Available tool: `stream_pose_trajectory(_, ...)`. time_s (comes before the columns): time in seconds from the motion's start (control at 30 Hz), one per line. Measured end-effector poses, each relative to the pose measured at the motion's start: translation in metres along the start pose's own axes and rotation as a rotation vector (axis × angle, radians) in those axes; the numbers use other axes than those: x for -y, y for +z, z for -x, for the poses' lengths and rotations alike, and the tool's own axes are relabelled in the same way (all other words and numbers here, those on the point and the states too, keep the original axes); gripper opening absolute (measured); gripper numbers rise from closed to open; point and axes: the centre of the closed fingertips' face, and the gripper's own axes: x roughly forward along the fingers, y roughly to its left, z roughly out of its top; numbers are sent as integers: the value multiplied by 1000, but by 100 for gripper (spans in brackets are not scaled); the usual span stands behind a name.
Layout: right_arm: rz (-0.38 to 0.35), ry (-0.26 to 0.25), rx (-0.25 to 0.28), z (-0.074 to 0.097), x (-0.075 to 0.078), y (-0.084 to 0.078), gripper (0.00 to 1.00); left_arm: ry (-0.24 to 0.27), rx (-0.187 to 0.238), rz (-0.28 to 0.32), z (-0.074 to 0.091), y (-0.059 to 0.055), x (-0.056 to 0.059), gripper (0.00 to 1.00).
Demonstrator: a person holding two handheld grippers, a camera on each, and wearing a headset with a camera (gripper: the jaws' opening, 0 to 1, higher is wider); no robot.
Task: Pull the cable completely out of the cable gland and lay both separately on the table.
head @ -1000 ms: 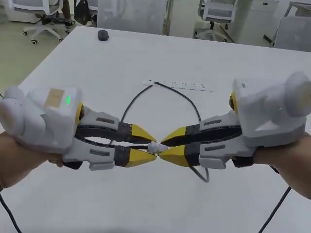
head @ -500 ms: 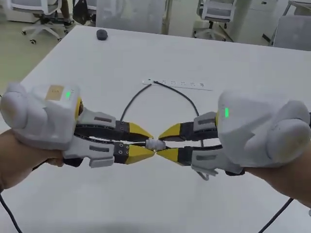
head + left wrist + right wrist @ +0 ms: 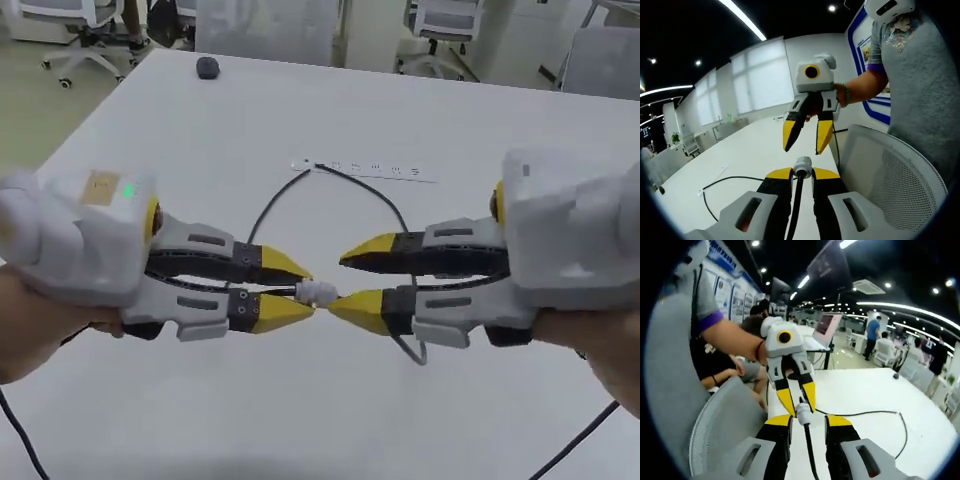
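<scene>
A small white cable gland (image 3: 320, 292) sits on a black cable (image 3: 262, 212), held above the white table (image 3: 300, 400). My left gripper (image 3: 305, 290) is shut on the cable just behind the gland, which sticks out past its yellow tips. In the left gripper view the cable (image 3: 796, 200) runs up between the jaws to the gland (image 3: 802, 165). My right gripper (image 3: 338, 280) faces it tip to tip, open, its jaws standing above and below the gland. In the right gripper view the cable (image 3: 807, 450) runs down from the gland (image 3: 802, 412) between the spread jaws.
A white power strip (image 3: 370, 172) lies at mid-table where the cable begins. The cable's loose end (image 3: 420, 355) hangs under the right gripper. A dark round object (image 3: 208, 67) rests near the far edge. Office chairs (image 3: 440, 30) stand beyond the table.
The right gripper's jaws, closed on the gland a second ago, have opened and let it go. The left gripper keeps its hold and has barely moved.
</scene>
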Motion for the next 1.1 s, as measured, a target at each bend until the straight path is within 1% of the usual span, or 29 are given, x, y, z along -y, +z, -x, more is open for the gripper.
stream_pose_trajectory(0.03, -77, 0, 6, 1, 3, -1, 20, -3, 1, -13, 0, 1, 0, 15)
stream_pose_trajectory(0.07, -123, 7, 33, 1, 4, 1, 22, -4, 1, -15, 0, 1, 0, 15)
stream_pose_trajectory(0.1, -196, 64, 81, 2, 0, 6, 22, -13, 1, -29, 0, 3, 2, 15)
stream_pose_trajectory(0.13, -270, 77, 96, 2, 0, 7, 22, -18, 2, -39, 0, 4, 3, 15)
stream_pose_trajectory(0.17, -325, 82, 117, 2, 3, 8, 23, -19, 3, -52, 0, 5, 4, 15)
stream_pose_trajectory(0.2, -401, 133, 141, 3, -1, 9, 24, -25, 3, -66, -1, 6, 6, 15)
stream_pose_trajectory(0.23, -491, 144, 154, 3, 3, 7, 25, -31, 4, -77, -1, 7, 8, 15)
stream_pose_trajectory(0.27, -507, 140, 174, 3, 5, 8, 24, -33, -1, -90, -2, 7, 9, 15)
stream_pose_trajectory(0.3, -514, 163, 179, 4, 3, 7, 19, -34, -8, -103, -2, 7, 10, 15)
stream_pose_trajectory(0.33, -539, 188, 190, 5, 0, 8, 17, -38, -16, -114, -2, 6, 11, 15)
stream_pose_trajectory(0.37, -624, 192, 194, 3, 3, 5, 18, -45, -25, -130, -3, 5, 13, 15)
stream_pose_trajectory(0.4, -676, 211, 190, 3, 2, 3, 22, -49, -29, -138, -3, 5, 14, 15)
stream_pose_trajectory(0.43, -705, 264, 203, 2, -5, 3, 24, -54, -31, -147, -3, 6, 16, 15)
stream_pose_trajectory(0.47, -734, 272, 180, 1, -6, -3, 26, -57, -34, -153, -3, 6, 17, 15)
stream_pose_trajectory(0.5, -732, 266, 173, -1, -6, -6, 28, -60, -35, -156, -3, 6, 17, 15)
stream_pose_trajectory(0.53, -751, 297, 157, -2, -12, -9, 29, -63, -35, -161, -3, 7, 18, 15)
stream_pose_trajectory(0.57, -781, 307, 150, -4, -13, -10, 30, -64, -35, -163, -4, 7, 18, 15)
stream_pose_trajectory(0.6, -776, 301, 158, -5, -11, -11, 29, -65, -37, -168, -4, 7, 19, 15)
stream_pose_trajectory(0.67, -807, 325, 142, -6, -14, -13, 28, -69, -41, -171, -4, 6, 20, 15)
stream_pose_trajectory(0.7, -817, 320, 143, -7, -13, -14, 28, -69, -42, -173, -4, 6, 20, 15)
stream_pose_trajectory(0.77, -834, 346, 133, -7, -17, -15, 25, -71, -42, -177, -5, 6, 21, 15)
stream_pose_trajectory(0.8, -854, 355, 130, -8, -18, -16, 24, -71, -42, -178, -5, 6, 21, 15)
stream_pose_trajectory(0.83, -855, 357, 130, -8, -18, -17, 23, -72, -41, -179, -5, 7, 21, 15)
stream_pose_trajectory(0.87, -857, 363, 138, -8, -18, -17, 21, -73, -41, -182, -5, 7, 22, 15)
stream_pose_trajectory(0.9, -880, 368, 134, -8, -18, -17, 18, -73, -41, -184, -5, 7, 22, 15)
stream_pose_trajectory(0.93, -890, 384, 143, -7, -19, -15, 16, -73, -44, -186, -5, 7, 22, 15)
stream_pose_trajectory(0.97, -884, 389, 150, -6, -19, -13, 13, -77, -47, -189, -5, 6, 22, 15)
stream_pose_trajectory(1.03, -897, 406, 138, -6, -22, -13, 8, -77, -58, -198, -6, 4, 23, 15)
stream_pose_trajectory(1.1, -890, 406, 130, -7, -22, -14, 8, -79, -59, -203, -6, 4, 23, 15)
